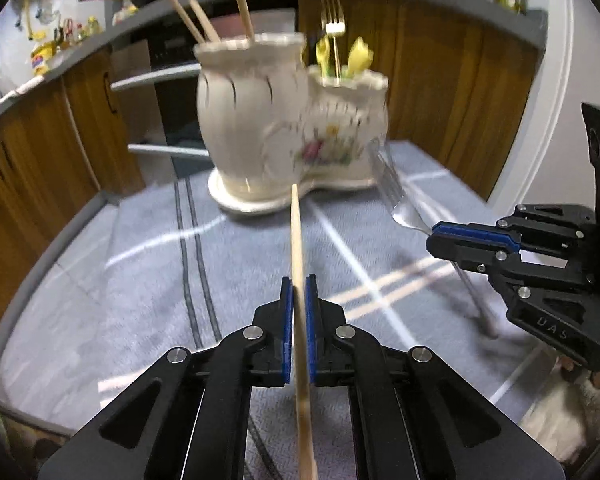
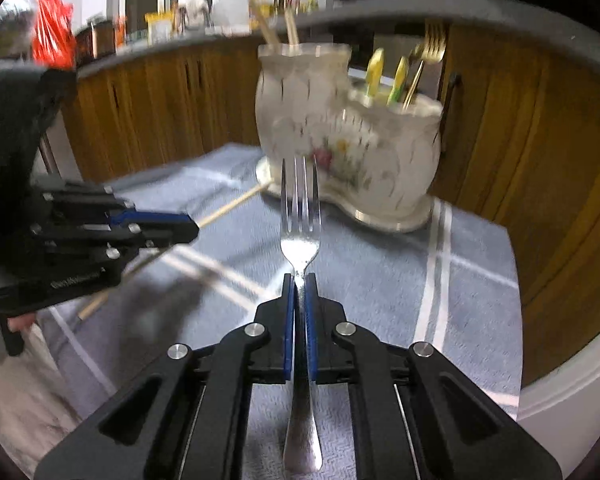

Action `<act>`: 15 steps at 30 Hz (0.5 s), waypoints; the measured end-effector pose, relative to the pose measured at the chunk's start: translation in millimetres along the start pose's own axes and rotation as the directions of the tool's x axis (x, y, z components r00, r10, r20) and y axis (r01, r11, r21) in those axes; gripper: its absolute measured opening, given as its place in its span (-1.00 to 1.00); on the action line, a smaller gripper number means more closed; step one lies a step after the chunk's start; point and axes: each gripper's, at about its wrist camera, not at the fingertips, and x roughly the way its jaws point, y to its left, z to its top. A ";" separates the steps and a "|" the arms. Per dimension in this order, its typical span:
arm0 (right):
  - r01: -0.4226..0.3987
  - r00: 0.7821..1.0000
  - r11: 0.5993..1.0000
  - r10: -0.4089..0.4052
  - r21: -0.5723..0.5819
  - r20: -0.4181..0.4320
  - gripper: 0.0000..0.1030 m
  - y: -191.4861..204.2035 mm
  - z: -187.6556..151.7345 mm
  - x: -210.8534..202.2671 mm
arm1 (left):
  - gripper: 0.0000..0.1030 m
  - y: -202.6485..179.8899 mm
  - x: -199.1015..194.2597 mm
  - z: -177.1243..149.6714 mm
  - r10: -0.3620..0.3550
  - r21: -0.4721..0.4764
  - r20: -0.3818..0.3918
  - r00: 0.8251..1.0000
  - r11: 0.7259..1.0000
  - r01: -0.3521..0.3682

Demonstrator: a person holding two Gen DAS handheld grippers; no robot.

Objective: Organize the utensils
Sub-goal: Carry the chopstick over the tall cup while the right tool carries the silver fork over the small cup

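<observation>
A white ceramic holder (image 1: 260, 120) with a floral print and two compartments stands on the blue cloth (image 1: 120, 280). Its taller compartment holds wooden sticks (image 1: 242, 4). The lower one holds yellow-handled utensils (image 1: 358, 56) and a gold fork (image 1: 334, 16). My left gripper (image 1: 299, 280) is shut on a wooden chopstick (image 1: 297, 232) that points at the holder. My right gripper (image 2: 299, 278) is shut on the neck of a silver fork (image 2: 300, 216), tines forward, lifted off the cloth. Each gripper shows in the other's view: the right gripper (image 1: 434, 236), the left gripper (image 2: 196, 230).
The table's far edge lies just behind the holder (image 2: 360, 140). Beyond it run wooden cabinets (image 1: 460, 80) under a grey counter (image 1: 100, 40) crowded with small items. A white door frame (image 1: 560, 120) stands at the right. An orange bag (image 2: 54, 32) hangs at the far left.
</observation>
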 end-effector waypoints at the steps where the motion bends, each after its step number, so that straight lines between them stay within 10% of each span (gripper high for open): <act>1: -0.004 0.999 1.000 0.004 0.000 0.037 -0.90 -0.2 2.1 -6.7 | -0.87 0.3 -5.4 1.6 -0.009 -0.001 0.024 1.000 1.000 0.009; 10: 0.001 0.955 1.000 0.001 -0.007 0.297 -0.90 4.6 22.0 -45.8 | -0.87 -1.2 -54.5 24.1 -0.073 0.010 0.242 0.967 0.997 0.073; 15: 0.022 0.883 0.999 -0.032 0.026 0.469 -0.90 0.8 54.0 -71.6 | -0.87 9.5 -87.0 56.4 -0.070 -0.025 0.418 0.906 0.996 0.088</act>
